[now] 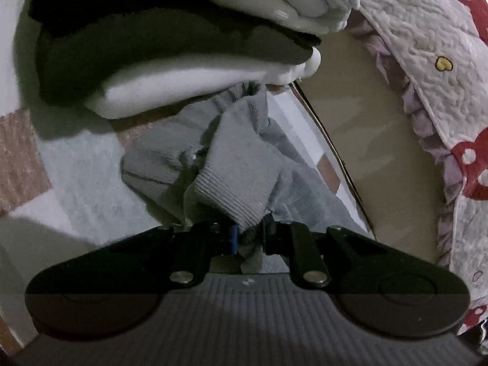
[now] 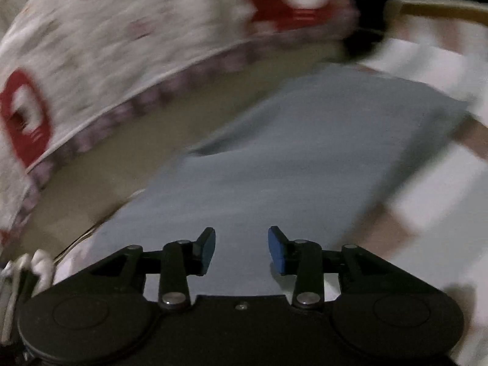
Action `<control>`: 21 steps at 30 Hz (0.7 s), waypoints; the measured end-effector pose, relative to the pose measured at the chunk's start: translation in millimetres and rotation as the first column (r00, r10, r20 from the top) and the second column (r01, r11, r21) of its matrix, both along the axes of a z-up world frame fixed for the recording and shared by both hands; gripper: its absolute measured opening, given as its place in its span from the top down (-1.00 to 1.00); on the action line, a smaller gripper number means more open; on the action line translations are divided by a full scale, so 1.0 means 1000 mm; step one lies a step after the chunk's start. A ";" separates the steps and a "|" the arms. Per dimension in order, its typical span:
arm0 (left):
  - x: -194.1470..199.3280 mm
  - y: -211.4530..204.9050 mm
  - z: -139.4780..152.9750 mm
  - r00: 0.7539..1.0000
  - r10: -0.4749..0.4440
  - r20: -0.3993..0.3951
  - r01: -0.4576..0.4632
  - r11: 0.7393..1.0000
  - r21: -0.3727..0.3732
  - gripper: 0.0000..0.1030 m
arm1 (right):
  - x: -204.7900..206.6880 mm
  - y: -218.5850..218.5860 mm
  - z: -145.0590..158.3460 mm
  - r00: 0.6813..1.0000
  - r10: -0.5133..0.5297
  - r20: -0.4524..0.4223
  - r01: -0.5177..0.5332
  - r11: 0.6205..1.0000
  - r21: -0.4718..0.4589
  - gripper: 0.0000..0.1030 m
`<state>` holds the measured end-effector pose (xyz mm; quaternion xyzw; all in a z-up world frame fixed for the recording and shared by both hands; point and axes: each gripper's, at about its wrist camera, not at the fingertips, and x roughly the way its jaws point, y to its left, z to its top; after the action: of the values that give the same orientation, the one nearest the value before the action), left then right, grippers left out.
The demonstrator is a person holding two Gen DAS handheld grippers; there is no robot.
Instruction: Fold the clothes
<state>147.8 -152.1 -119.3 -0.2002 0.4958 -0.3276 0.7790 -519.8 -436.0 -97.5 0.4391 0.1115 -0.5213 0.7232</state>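
Right tool (image 2: 241, 250) gapes empty above flat grey garment (image 2: 305, 152), quilt (image 2: 122, 45) beyond

left hand-held gripper (image 1: 248, 238) – blk links, silver rivets | right hand-held gripper (image 2: 241, 251) – blk, blue pads (image 2: 276, 250)

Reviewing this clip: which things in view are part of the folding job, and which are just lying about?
Part of the job:
- grey garment, its ribbed cuff pinched in the left gripper
- stack of folded clothes behind it
- right gripper, open, holding nothing, above blurred grey cloth

Lying about:
- quilted bedspread with red print
- checked mat underneath
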 end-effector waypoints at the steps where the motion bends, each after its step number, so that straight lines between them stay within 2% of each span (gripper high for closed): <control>1: -0.003 -0.003 0.002 0.999 -0.012 0.030 0.012 1.000 0.022 0.72 | -0.022 -0.004 -0.006 0.999 -0.030 0.019 0.030 0.999 0.024 0.12; 3: -0.009 -0.007 0.004 0.997 -0.031 0.076 0.026 0.998 0.060 0.72 | -0.064 -0.012 -0.017 0.994 -0.085 0.062 0.081 0.995 0.061 0.08; 6: -0.010 -0.007 0.001 0.996 -0.030 0.081 0.025 0.998 0.065 0.71 | -0.100 -0.021 -0.024 0.983 -0.090 0.163 0.081 0.995 0.062 0.08; 7: -0.009 -0.008 0.000 0.997 -0.026 0.073 0.022 0.998 0.059 0.71 | -0.107 -0.025 -0.026 0.974 -0.081 0.212 0.071 0.996 0.052 0.08; 10: -0.005 -0.007 -0.007 0.999 -0.017 0.051 0.015 0.999 0.034 0.71 | -0.121 -0.046 -0.024 0.957 -0.080 0.277 0.087 0.996 -0.012 0.08; 12: -0.004 -0.006 -0.010 0.999 -0.020 0.050 0.019 0.999 0.028 0.70 | -0.128 -0.068 -0.018 0.968 -0.103 0.227 0.119 0.991 -0.057 0.08; 14: -0.003 -0.006 -0.011 0.998 -0.029 0.055 0.027 0.999 0.030 0.70 | -0.136 -0.093 -0.018 0.981 -0.136 0.138 0.145 0.988 -0.060 -0.15; 16: -0.003 -0.007 -0.012 0.997 -0.036 0.061 0.034 0.999 0.032 0.70 | -0.140 -0.118 -0.023 0.985 -0.172 0.031 0.173 0.984 -0.034 -0.18; 17: -0.003 -0.008 -0.012 0.997 -0.039 0.066 0.037 0.999 0.033 0.70 | -0.142 -0.127 -0.028 0.984 -0.177 0.016 0.177 0.984 -0.014 -0.18; 21: -0.003 -0.010 -0.014 0.995 -0.048 0.083 0.045 0.998 0.038 0.69 | -0.145 -0.148 -0.056 0.985 -0.134 0.113 0.123 0.988 0.096 -0.19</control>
<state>144.4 -162.2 -133.0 -0.1607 0.4730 -0.3447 0.7947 -664.8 -583.9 -153.7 0.5073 0.0624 -0.5343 0.6733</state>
